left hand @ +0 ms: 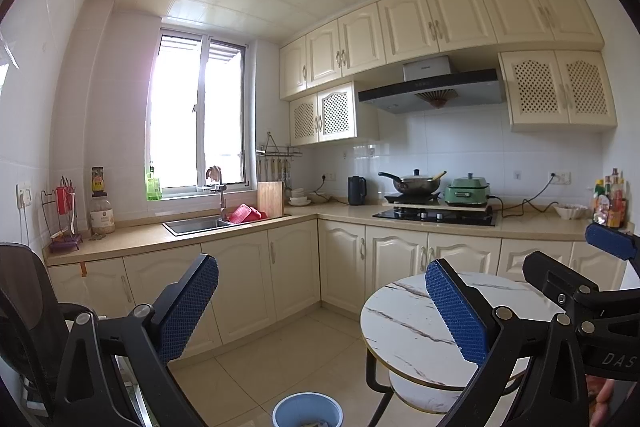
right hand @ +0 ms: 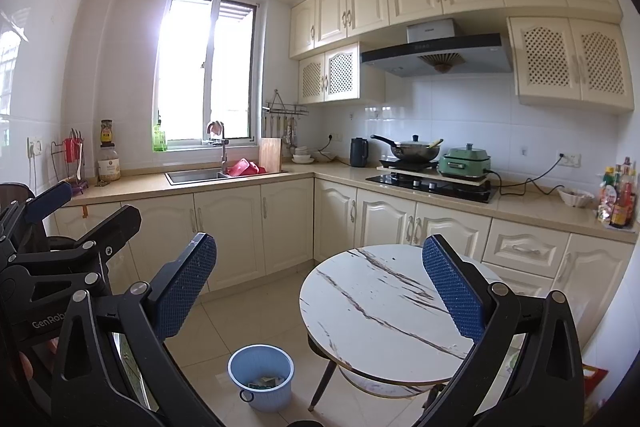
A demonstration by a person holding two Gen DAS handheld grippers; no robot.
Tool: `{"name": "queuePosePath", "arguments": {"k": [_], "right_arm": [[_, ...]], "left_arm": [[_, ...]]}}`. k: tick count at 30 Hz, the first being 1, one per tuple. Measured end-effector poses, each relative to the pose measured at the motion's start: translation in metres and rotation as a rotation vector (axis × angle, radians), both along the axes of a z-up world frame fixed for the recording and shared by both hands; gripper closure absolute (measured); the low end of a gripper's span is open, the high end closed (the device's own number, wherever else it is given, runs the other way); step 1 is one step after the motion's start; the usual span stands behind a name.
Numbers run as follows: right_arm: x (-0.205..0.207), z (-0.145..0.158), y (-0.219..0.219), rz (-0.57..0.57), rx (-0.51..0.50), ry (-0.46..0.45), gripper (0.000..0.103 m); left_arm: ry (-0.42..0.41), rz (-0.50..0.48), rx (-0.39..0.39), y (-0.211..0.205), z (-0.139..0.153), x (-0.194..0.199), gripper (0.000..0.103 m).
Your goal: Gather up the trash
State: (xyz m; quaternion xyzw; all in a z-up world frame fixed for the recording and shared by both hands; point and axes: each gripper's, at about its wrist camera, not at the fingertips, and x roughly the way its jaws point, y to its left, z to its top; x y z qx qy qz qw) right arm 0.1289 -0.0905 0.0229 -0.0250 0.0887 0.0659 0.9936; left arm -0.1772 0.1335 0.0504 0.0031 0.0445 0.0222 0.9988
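A light blue bin (right hand: 272, 401) stands on the tiled floor left of a round marble table (right hand: 372, 303), with a few scraps of trash (right hand: 262, 382) lying at its bottom. Only the bin's (left hand: 308, 395) top rim shows in the left wrist view, by the table (left hand: 404, 323). My right gripper (right hand: 318, 289) is open and holds nothing, raised over the floor and table edge. My left gripper (left hand: 322, 311) is also open and holds nothing. Each gripper shows in the other's view: the left gripper (right hand: 80, 215) at the left, the right gripper (left hand: 588, 259) at the right.
An L-shaped counter carries a sink (right hand: 196, 175), a hob with a wok (right hand: 416, 149), a green cooker (right hand: 464, 161), and bottles (right hand: 620, 199) at far right. A dark chair back (left hand: 24, 307) is close on the left. Open floor lies between the cabinets and the table.
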Motion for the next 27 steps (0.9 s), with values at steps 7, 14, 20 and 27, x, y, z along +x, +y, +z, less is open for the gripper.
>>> {"name": "queuePosePath", "arguments": {"k": [7, 14, 20, 27], "right_arm": [[0.0, -0.001, -0.001, -0.001, 0.0, 0.003, 0.0], [0.0, -0.001, -0.001, -0.002, 0.001, 0.004, 0.0], [0.0, -0.001, -0.001, -0.002, 0.001, 0.006, 0.0], [-0.001, -0.003, -0.001, -0.004, 0.001, 0.009, 0.0]], "left_arm": [[0.002, -0.002, 0.001, 0.005, -0.001, 0.0, 0.001], [0.003, -0.004, 0.002, 0.008, 0.001, 0.004, 0.001], [0.005, -0.008, 0.004, 0.018, 0.001, 0.009, 0.001], [0.008, -0.011, 0.008, 0.02, 0.003, 0.014, 0.001]]}}
